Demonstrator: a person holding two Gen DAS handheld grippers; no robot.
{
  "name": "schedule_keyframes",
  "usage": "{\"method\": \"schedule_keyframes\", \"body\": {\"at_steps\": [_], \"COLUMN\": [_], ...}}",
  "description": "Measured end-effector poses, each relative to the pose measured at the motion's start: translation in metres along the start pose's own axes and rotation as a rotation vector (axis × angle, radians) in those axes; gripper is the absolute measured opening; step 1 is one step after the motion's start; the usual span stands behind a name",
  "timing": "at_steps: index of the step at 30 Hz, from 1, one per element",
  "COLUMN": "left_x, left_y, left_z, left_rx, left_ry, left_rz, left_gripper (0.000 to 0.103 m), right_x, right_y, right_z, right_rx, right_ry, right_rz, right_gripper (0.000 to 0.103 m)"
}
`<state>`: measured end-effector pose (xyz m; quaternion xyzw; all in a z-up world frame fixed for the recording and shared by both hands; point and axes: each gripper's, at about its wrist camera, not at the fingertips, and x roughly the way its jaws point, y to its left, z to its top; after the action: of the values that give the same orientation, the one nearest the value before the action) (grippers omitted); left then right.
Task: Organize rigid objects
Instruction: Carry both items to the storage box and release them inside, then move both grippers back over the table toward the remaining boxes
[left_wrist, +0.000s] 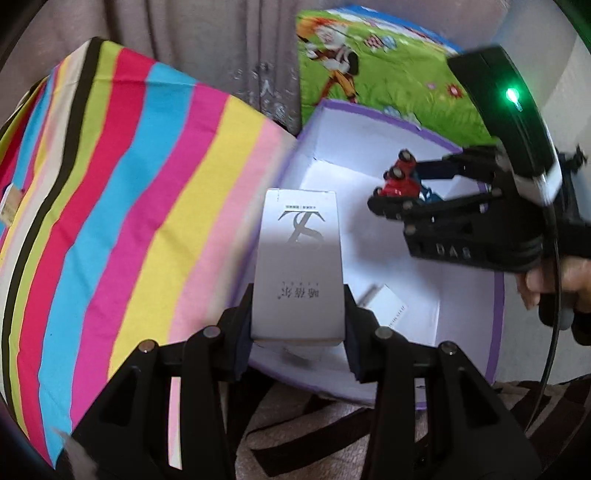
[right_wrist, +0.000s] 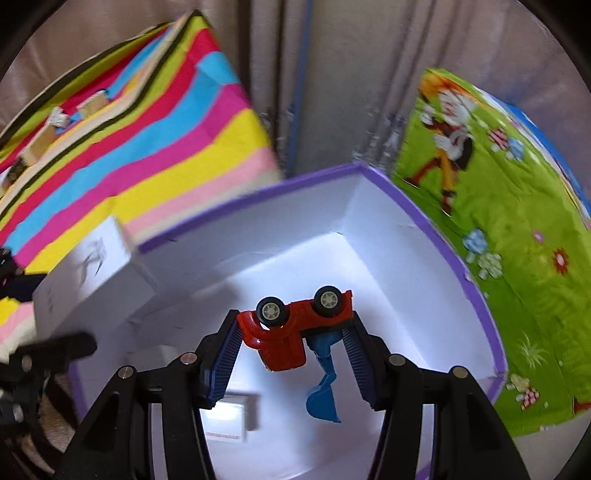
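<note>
Overhead, left fingers (left_wrist: 298, 317) around smooth white carton (left_wrist: 299, 266), right fingers (right_wrist: 293, 332) around glossy red toy digger (right_wrist: 295, 325).

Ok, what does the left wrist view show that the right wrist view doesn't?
Only the left wrist view shows the hand holding the right gripper, and the left gripper clamped across the white carton. Only the right wrist view shows the toy excavator wheels-up with its blue scoop hanging. Both show the purple-rimmed box, the striped bin and the small white box inside.
</note>
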<state>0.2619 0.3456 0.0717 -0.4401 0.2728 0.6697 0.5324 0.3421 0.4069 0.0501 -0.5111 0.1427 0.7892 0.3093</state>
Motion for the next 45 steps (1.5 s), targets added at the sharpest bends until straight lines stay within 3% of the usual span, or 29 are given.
{"method": "schedule_keyframes", "body": {"at_steps": [9, 10, 12, 14, 16, 19, 22, 27, 30, 34, 37, 45], "left_x": [0.028, 0.03, 0.033, 0.03, 0.026, 0.012, -0.019, -0.073, -0.097, -0.125, -0.139, -0.131], "left_y": [-0.019, -0.018, -0.016, -0.011, -0.011, -0.016, -0.007, 0.031, 0.063, 0.105, 0.135, 0.225], "left_z": [-0.003, -0.005, -0.007, -0.009, -0.007, -0.001, 0.0, -0.015, -0.032, -0.063, -0.091, -0.167], "left_rx": [0.047, 0.042, 0.023, -0.006, -0.018, 0.017, 0.03, -0.045, -0.098, -0.188, -0.262, -0.546], "left_ry": [0.076, 0.083, 0.092, 0.094, 0.087, 0.025, -0.102, -0.249, -0.268, -0.328, -0.353, -0.277], "left_rz": [-0.09, -0.094, -0.097, -0.094, -0.101, -0.045, 0.039, 0.23, 0.334, 0.362, 0.418, 0.44], "left_gripper": [0.047, 0.05, 0.07, 0.073, 0.073, 0.073, 0.073, 0.073, 0.073, 0.073, 0.073, 0.073], "right_x": [0.016, 0.017, 0.022, 0.022, 0.022, 0.007, -0.011, -0.043, -0.055, -0.063, -0.065, -0.052], "right_y": [-0.015, -0.017, -0.018, -0.016, -0.016, -0.016, -0.008, 0.022, 0.049, 0.076, 0.095, 0.142], "right_z": [-0.012, -0.013, -0.012, -0.014, -0.013, -0.005, 0.014, 0.053, 0.073, 0.091, 0.1, 0.122], "right_rx": [0.077, 0.084, 0.089, 0.099, 0.119, 0.149, 0.125, 0.082, 0.054, 0.052, 0.026, -0.061], "right_ry": [0.07, 0.076, 0.088, 0.09, 0.076, -0.008, -0.102, -0.269, -0.325, -0.378, -0.408, -0.386], "right_rz": [-0.031, -0.031, -0.035, -0.034, -0.022, -0.03, -0.032, -0.009, 0.04, 0.13, 0.151, 0.212], "right_gripper": [0.056, 0.056, 0.057, 0.064, 0.065, 0.065, 0.065, 0.065, 0.065, 0.067, 0.069, 0.069]}}
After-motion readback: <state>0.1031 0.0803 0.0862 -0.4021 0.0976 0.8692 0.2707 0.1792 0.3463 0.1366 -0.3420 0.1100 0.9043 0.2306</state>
